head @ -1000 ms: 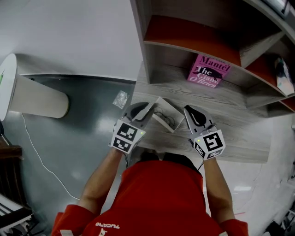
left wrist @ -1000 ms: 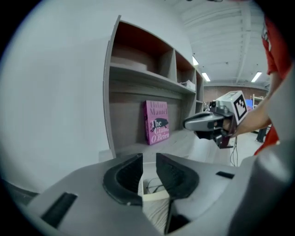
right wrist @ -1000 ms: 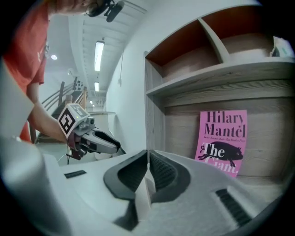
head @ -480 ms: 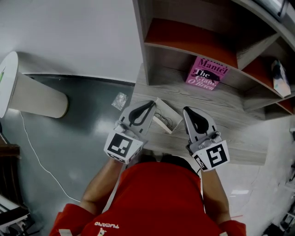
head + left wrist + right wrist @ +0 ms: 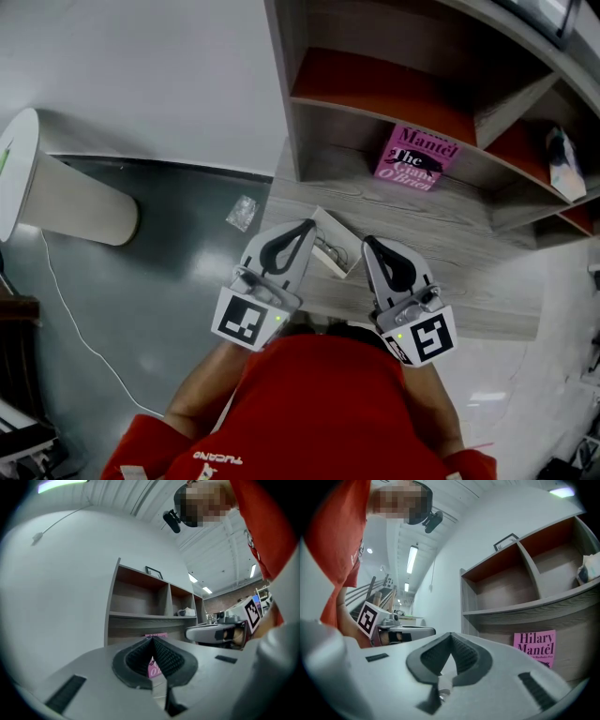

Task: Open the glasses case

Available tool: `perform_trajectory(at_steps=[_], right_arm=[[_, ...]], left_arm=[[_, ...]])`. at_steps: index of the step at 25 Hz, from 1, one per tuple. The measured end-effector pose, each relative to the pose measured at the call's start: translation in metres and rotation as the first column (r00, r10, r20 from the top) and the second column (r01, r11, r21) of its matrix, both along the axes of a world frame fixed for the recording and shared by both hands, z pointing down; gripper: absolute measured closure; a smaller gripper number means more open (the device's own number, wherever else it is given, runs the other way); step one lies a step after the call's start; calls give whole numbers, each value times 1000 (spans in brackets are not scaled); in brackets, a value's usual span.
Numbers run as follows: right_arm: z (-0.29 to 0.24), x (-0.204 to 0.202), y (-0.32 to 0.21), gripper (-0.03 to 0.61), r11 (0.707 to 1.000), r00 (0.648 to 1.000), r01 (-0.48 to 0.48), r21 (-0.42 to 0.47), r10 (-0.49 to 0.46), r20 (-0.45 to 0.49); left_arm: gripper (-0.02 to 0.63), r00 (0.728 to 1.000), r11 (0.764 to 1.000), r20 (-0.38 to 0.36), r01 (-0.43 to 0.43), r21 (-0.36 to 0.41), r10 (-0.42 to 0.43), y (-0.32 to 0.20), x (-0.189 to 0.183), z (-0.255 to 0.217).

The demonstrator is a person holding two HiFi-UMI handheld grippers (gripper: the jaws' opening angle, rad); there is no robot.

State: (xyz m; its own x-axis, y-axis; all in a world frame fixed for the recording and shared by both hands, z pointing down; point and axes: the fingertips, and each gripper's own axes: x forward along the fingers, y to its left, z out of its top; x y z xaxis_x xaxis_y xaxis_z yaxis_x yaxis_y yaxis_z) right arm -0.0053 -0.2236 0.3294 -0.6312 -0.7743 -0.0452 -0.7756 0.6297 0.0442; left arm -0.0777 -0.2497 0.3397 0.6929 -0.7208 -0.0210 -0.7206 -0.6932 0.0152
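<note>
The white glasses case lies with its lid up on the wooden desk, dark glasses showing inside it. My left gripper hangs just left of the case, lifted above the desk, shut with nothing in it. On the case's right my right gripper is also shut and empty. The left gripper view shows the pads pressed tip to tip, pointing level at the shelves. In the right gripper view the fingertips likewise meet. The case is hidden in both gripper views.
A shelf unit stands at the desk's back, with a pink book leaning in its lowest bay and a pale object in the right bay. Left of the desk are grey floor, a crumpled wrapper, a white round stand and a cable.
Both grippers have risen off the desk and drawn back towards the person, away from the case. The left jaws have closed. The case stays put with its lid up.
</note>
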Motion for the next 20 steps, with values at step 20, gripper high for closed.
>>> perform_trajectory(at_steps=[20], right_arm=[[-2, 9, 8, 575, 1000, 1000, -10, 14, 10, 2]], left_arm=[[604, 1000, 1000, 2, 8, 24, -8, 8, 4, -9]])
